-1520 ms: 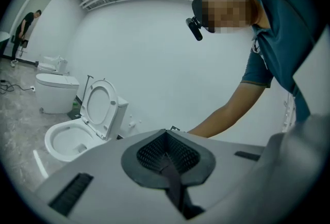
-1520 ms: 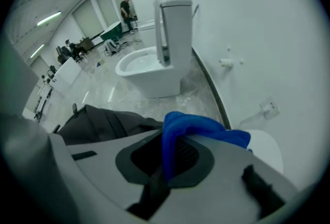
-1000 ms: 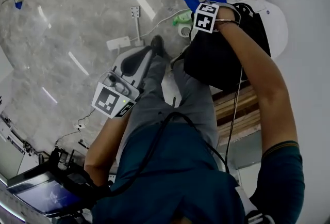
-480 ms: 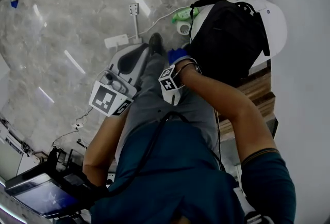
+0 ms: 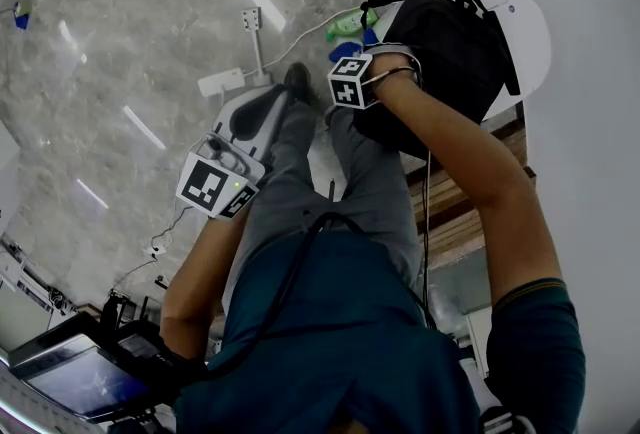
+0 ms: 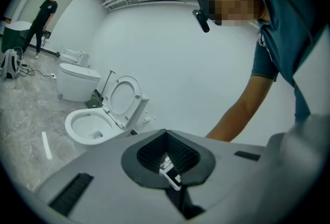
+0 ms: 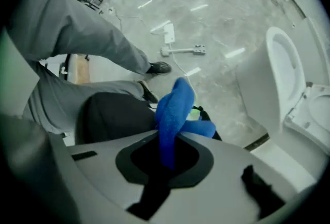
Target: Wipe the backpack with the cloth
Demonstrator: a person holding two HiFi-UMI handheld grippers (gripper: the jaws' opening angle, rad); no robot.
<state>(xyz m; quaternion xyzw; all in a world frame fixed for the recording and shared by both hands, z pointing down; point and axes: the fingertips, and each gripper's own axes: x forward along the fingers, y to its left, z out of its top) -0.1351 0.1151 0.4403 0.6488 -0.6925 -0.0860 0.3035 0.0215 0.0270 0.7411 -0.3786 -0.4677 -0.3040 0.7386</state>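
The black fabric backpack sits on the closed lid of a white toilet, and that is the surface I have to cover. My right gripper has its fingers clamped on a bunched blue cloth, which sticks out past the tips. In the head view the cloth is at the pack's left edge, touching or just beside it, so the bag's bulk lies to the right of the fingers. I judge the next stroke should drag rightward across the fabric. My left gripper has its fingers closed on nothing and hangs low by my left leg, well apart from the pack, so the right hand is the nearer one.
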